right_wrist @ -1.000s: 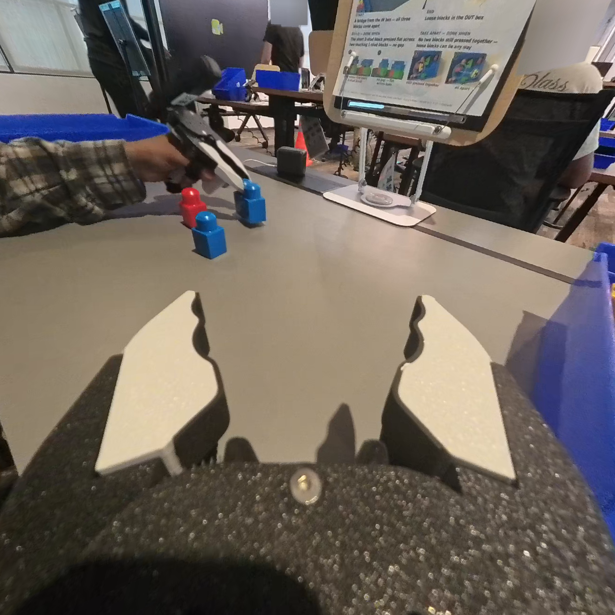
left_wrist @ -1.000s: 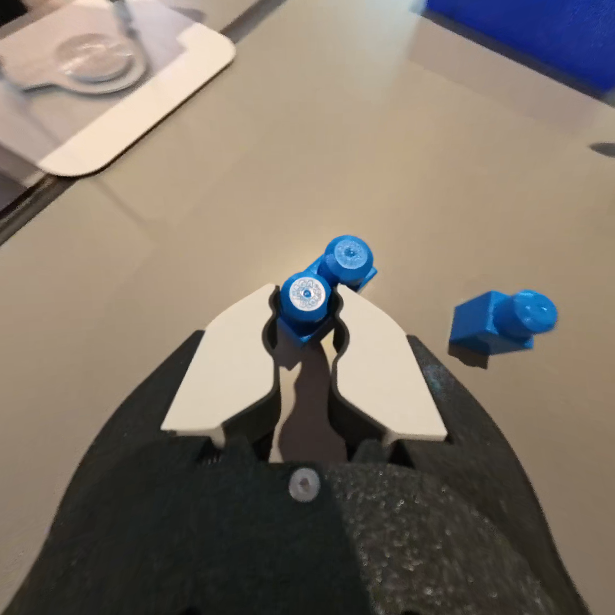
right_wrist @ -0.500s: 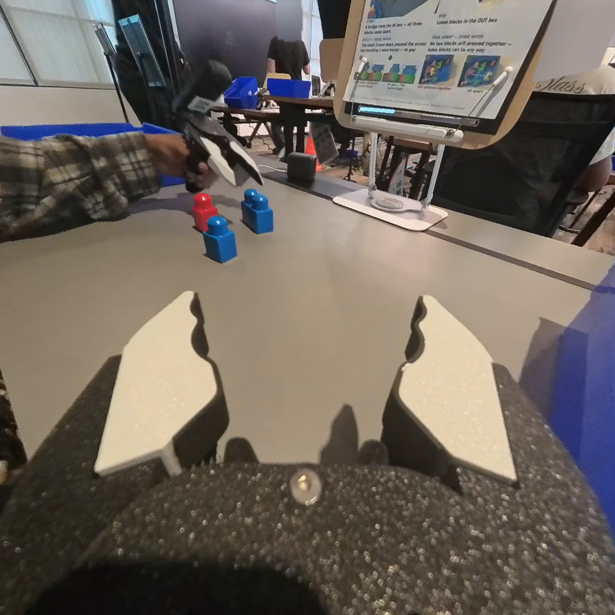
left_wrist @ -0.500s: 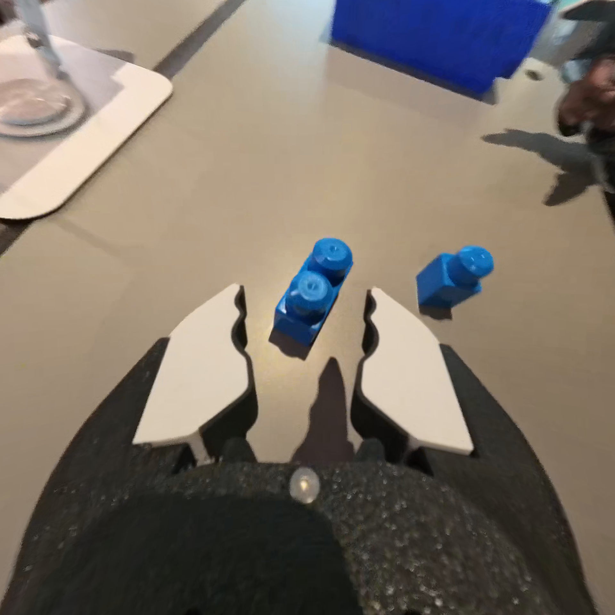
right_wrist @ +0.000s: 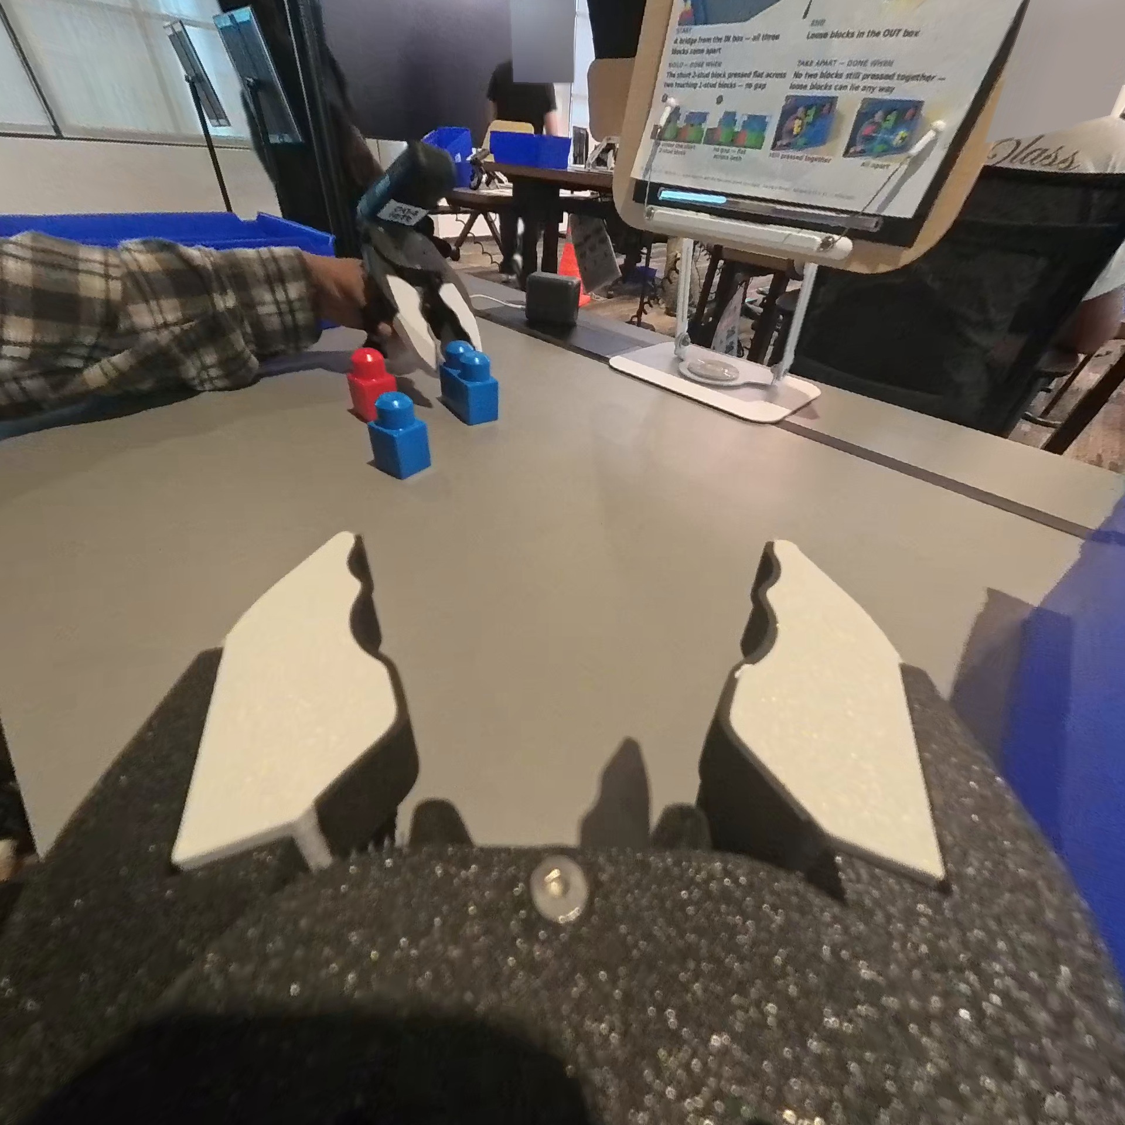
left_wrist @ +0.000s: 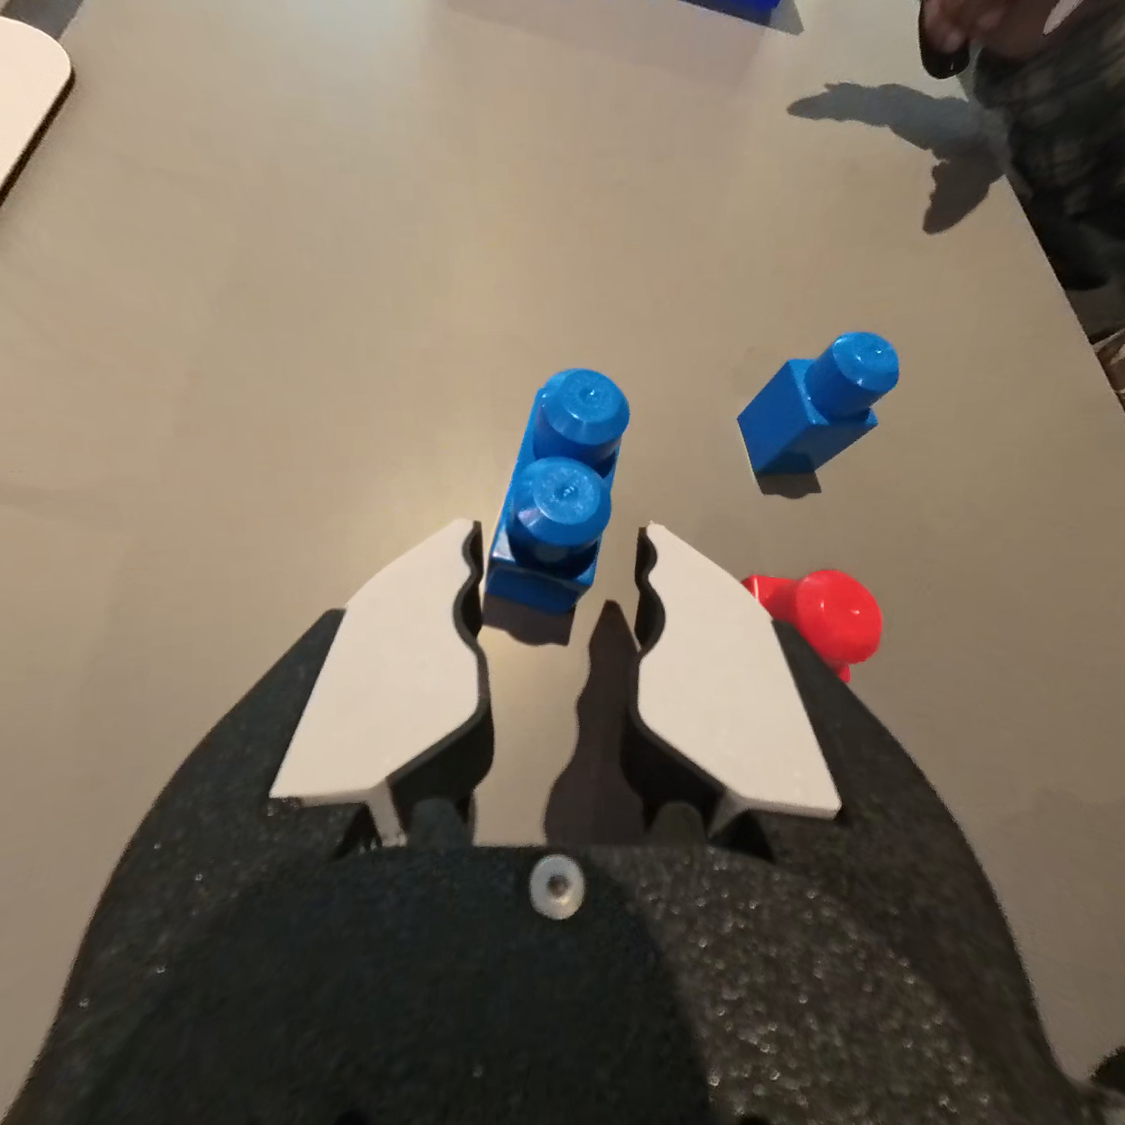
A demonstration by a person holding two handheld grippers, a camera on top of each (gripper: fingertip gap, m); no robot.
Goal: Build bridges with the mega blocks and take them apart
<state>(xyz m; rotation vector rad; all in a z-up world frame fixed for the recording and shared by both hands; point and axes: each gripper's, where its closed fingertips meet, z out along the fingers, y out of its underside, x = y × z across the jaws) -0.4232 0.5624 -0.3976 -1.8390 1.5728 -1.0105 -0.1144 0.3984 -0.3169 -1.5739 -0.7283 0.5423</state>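
A blue two-stud block [left_wrist: 557, 493] stands upright on the grey table, its near end between the tips of my left gripper [left_wrist: 555, 536], which is open and not touching it. A blue one-stud block [left_wrist: 813, 411] stands to the right. A red one-stud block [left_wrist: 819, 612] is partly hidden behind my right finger. In the right wrist view the same blocks show far left: two-stud [right_wrist: 469, 386], blue one-stud [right_wrist: 399, 435], red [right_wrist: 370, 380], with the left gripper [right_wrist: 435, 322] above them. My right gripper [right_wrist: 560, 560] is open and empty over bare table.
A blue bin [right_wrist: 1071, 700] stands at the right edge, another blue bin [right_wrist: 152, 225] behind the plaid sleeve [right_wrist: 152, 322]. A stand with an instruction sheet [right_wrist: 791, 103] has its white base [right_wrist: 718, 380] on the far table. The table edge [left_wrist: 1065, 292] runs at the right in the left wrist view. Across from one pair of fingers to the other is roughly 40 cm.
My left gripper let go of the blue two-stud block, opened and drew back a little; the red block came into its view. My right gripper stayed open and shifted slightly.
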